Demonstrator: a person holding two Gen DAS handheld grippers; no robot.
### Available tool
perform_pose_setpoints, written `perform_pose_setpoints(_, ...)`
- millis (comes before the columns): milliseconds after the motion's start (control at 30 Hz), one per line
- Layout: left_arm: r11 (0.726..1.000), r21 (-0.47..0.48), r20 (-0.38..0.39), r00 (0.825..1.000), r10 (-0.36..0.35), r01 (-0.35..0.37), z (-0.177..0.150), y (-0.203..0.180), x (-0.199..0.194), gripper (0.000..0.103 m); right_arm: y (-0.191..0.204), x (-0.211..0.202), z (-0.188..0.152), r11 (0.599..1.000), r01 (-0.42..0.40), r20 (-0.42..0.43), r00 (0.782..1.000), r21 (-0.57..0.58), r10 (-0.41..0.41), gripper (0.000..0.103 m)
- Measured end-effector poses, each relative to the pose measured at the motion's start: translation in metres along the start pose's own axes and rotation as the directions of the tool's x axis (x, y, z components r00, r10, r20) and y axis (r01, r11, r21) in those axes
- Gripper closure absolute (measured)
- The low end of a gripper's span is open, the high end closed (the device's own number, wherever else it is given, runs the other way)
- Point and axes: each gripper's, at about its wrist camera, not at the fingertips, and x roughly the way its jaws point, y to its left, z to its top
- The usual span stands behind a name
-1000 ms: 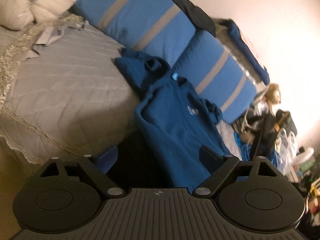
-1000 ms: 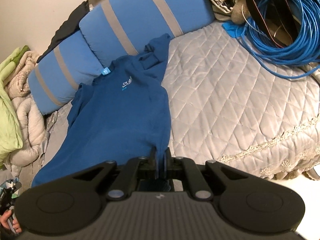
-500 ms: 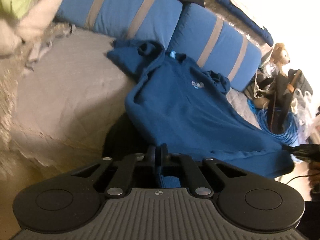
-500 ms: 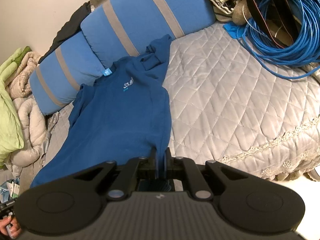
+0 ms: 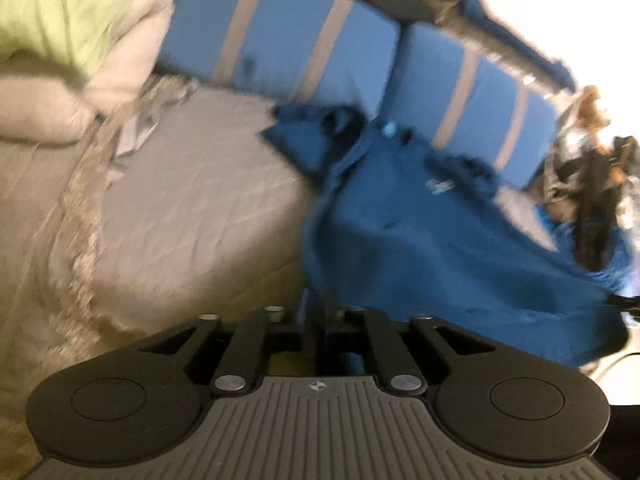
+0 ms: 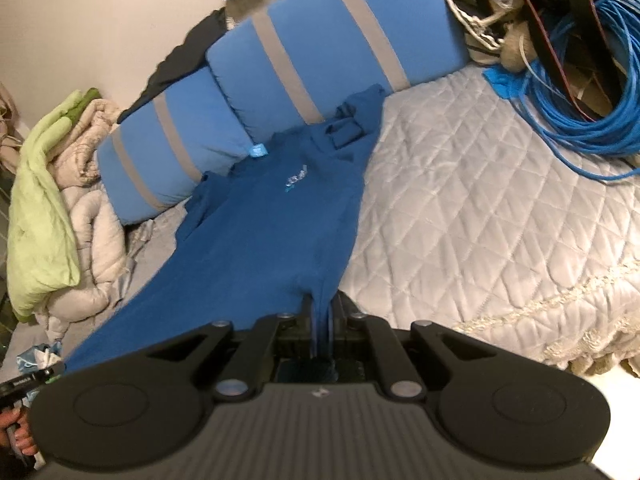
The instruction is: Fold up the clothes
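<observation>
A dark blue sweatshirt (image 6: 272,236) lies spread on the grey quilted bed (image 6: 480,220), its collar toward the blue striped bolsters (image 6: 320,64). My right gripper (image 6: 321,312) is shut on the sweatshirt's bottom hem at its right corner. In the left wrist view the same sweatshirt (image 5: 420,248) is blurred; my left gripper (image 5: 316,308) is shut on the hem at its left corner. The hem stretches lifted between the two grippers. Both sleeves are bunched up near the bolsters.
Blue striped bolsters (image 5: 304,40) line the wall. A green blanket and beige duvet (image 6: 52,208) are piled at the bed's left. A coil of blue cable (image 6: 580,92) and bags lie on the bed's right. The bed's lace edge (image 6: 560,308) runs in front.
My left gripper closed on the hem's left corner a second ago and has since pulled it up and to the left. The sweatshirt is stretched out. My right gripper kept its hold.
</observation>
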Motion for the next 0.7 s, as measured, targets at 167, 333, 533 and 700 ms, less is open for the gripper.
perform_pose_setpoints(167,0.974,-0.169,0.036,0.989,-0.146,0.151,-0.007,0.029,0.021,0.037,-0.020,0.007,-0.005,0.998,0.013,-0.020,1.000,0.062,-0.012,0.098)
perform_pose_setpoints(333,0.938,-0.269,-0.030,0.972,-0.235,0.218,-0.017,0.043,0.053,0.038,-0.026,0.008,-0.008,0.998,0.020,-0.023,1.000,0.065,-0.019,0.098)
perform_pose_setpoints(533,0.894,-0.335,-0.039,0.944,-0.328,0.297,-0.024,0.049,0.057,0.095,-0.025,0.012,-0.014,0.997,0.044,-0.045,0.998,0.069,-0.041,0.098)
perform_pose_setpoints(700,0.928,-0.282,-0.032,0.964,-0.264,0.245,-0.015,0.042,0.033,0.097,-0.012,0.008,-0.014,0.997,0.072,-0.050,0.996,0.027,-0.071,0.098)
